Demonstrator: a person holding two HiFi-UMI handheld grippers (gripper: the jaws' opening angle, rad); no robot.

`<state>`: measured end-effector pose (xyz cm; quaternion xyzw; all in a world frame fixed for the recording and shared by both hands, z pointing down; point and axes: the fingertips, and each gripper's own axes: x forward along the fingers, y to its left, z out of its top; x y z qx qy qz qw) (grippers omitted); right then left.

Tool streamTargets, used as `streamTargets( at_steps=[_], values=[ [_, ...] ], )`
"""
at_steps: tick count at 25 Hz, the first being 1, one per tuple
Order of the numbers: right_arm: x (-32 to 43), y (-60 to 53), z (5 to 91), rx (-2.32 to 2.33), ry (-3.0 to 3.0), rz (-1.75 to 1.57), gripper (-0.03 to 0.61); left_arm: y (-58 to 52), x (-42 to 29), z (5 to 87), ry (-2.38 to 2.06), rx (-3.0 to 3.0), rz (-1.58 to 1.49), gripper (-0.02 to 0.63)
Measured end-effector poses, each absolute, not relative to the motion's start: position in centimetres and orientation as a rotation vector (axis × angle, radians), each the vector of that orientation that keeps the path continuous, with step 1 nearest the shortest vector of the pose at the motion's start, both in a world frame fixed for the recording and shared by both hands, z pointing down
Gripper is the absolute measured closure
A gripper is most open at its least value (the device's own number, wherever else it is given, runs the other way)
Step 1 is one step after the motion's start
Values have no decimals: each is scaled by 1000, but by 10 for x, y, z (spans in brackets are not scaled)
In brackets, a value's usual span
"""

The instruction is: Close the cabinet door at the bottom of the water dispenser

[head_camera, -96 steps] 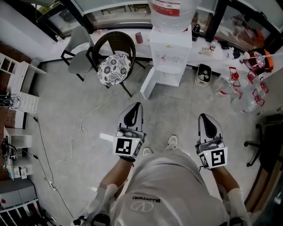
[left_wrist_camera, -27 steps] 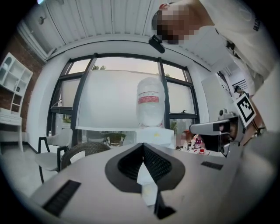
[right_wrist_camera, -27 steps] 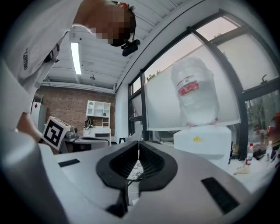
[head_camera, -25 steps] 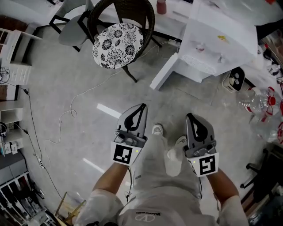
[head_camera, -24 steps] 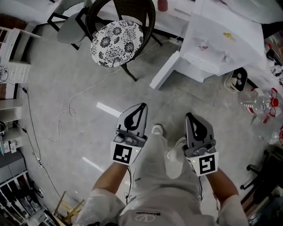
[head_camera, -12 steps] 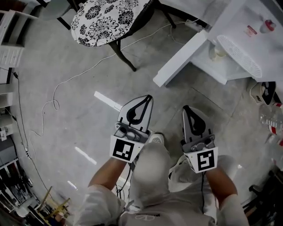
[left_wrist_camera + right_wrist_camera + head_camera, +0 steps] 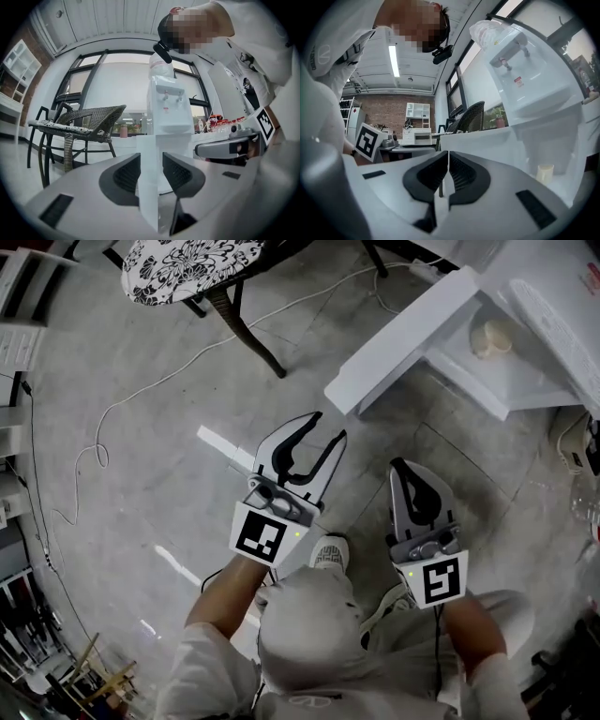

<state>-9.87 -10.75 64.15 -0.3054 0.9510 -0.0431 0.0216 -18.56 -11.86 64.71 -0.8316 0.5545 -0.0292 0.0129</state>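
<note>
A chair with a black-and-white patterned cushion stands at the far left, and a thin cable snakes over the grey floor beside it. Nearer the middle, the left gripper is held low and level. Its 2 fingers have just been opening and now stand apart with nothing pinched between them. The free edge of the cabinet door lies just beyond their tips and shows through the gap in the left gripper view, but neither finger presses on it.

The white door is swung wide open, slanting out from the base of the water dispenser towards the near left. Behind it the bottom compartment is exposed at the far right, with a small pale object on its shelf.

Just right of the left gripper and slightly nearer, the right gripper also points at the dispenser, its fingers closed together on nothing, well short of the compartment. Between the 2 grippers, on the near side, a light shoe rests on the floor.
</note>
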Motion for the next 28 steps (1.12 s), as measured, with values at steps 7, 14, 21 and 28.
streamTargets(
  at_steps=[7, 14, 21, 28],
  values=[
    [-82, -117, 657, -1082, 2897, -55, 560, -144, -186, 661, 1750, -2577, -30, 413],
    [-78, -123, 676, -1122, 2879, -68, 560, -160, -182, 658, 1772, -2540, 15, 432],
    [-60, -124, 702, -1213, 2927, -75, 560, -152, -166, 658, 1743, -2595, 1, 437],
    [-28, -123, 723, -1354, 2897, -83, 560, -139, -144, 659, 1673, -2671, -80, 433]
  ],
)
